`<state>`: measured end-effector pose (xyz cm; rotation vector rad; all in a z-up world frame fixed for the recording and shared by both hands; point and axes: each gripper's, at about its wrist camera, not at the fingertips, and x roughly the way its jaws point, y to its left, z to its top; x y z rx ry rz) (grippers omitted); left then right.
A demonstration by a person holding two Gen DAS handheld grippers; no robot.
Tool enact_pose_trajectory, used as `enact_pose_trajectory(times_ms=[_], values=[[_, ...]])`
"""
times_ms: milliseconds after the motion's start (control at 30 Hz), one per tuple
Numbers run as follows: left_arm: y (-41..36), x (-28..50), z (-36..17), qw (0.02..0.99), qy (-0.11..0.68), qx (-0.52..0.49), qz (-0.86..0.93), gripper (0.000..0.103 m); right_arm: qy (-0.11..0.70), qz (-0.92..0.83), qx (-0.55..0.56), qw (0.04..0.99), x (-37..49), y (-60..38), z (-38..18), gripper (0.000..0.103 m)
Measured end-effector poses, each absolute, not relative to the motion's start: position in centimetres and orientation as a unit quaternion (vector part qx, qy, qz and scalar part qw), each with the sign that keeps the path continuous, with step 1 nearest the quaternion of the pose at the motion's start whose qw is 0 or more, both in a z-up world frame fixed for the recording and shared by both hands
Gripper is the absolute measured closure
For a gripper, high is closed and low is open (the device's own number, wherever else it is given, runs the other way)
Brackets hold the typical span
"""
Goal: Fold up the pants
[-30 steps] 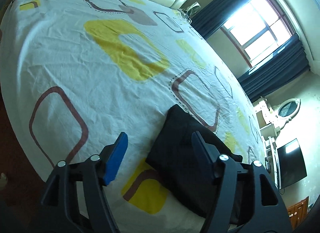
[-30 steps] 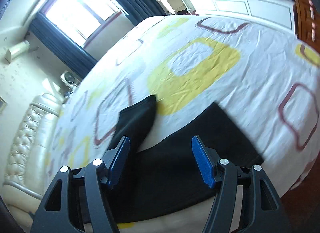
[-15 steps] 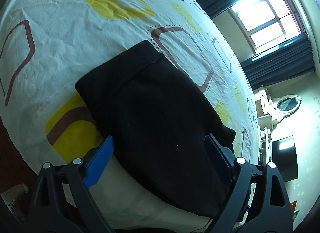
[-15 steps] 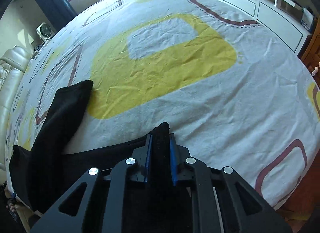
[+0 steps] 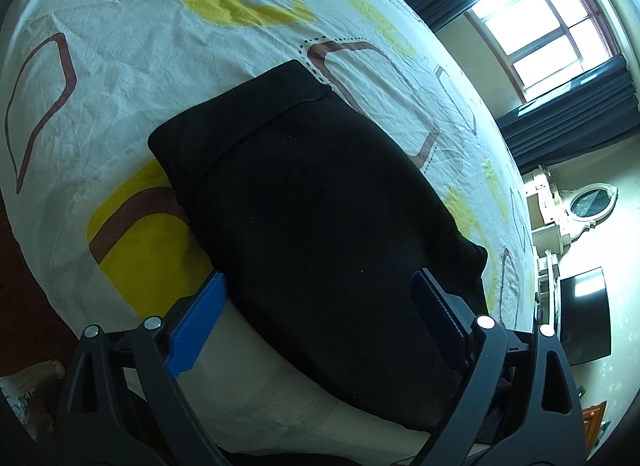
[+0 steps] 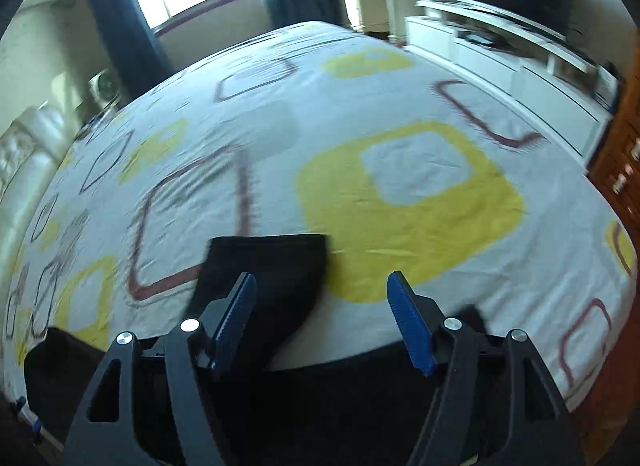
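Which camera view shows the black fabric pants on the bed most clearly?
The left wrist view is best: the black fabric pants fill the middle of the picture, sharp, with the folded edge visible. The right wrist view is blurred and shows only one leg end and dark cloth along the bottom.

Left gripper [image 5: 318, 308] points downward, jaws spread wide, gripping nothing. Right gripper [image 6: 320, 306] points downward, jaws opening, nothing between them.

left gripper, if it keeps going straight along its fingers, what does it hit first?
Most likely the black pants: the left gripper points down at them, fingers open and straddling the fabric near the bed's edge. Depth is unclear, but nothing else shows in that line before the bedsheet.
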<state>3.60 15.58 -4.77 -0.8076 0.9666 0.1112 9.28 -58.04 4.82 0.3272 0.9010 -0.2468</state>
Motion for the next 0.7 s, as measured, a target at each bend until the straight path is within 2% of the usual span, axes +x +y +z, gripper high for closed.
enact_pose_trajectory(times_ms=[200,367,433,467,500,700], values=[[15.7,3.2,-6.2,0.777,0.473,-0.412,0.047,0.01,0.54,-0.113,0.032,0.834,20.3,-47.5,1.0,0.034],[15.6,3.1,-6.3,0.777,0.476,-0.41,0.043,0.01,0.606,-0.169,-0.038,0.776,22.3,-46.9,-3.7,0.037],[15.6,3.0,-6.4,0.774,0.478,-0.412,0.043,0.01,0.606,-0.16,0.006,0.779,21.4,-48.3,-3.7,0.063],[15.6,3.1,-6.5,0.774,0.478,-0.413,0.042,0.01,0.604,-0.158,0.02,0.781,21.0,-48.8,-3.4,0.072],[15.6,3.0,-6.5,0.774,0.479,-0.413,0.042,0.01,0.597,-0.153,0.025,0.787,20.4,-49.3,-2.7,0.089],[15.3,2.9,-6.3,0.774,0.479,-0.411,0.047,0.01,0.513,-0.121,0.105,0.843,13.6,-53.6,2.4,0.093]])
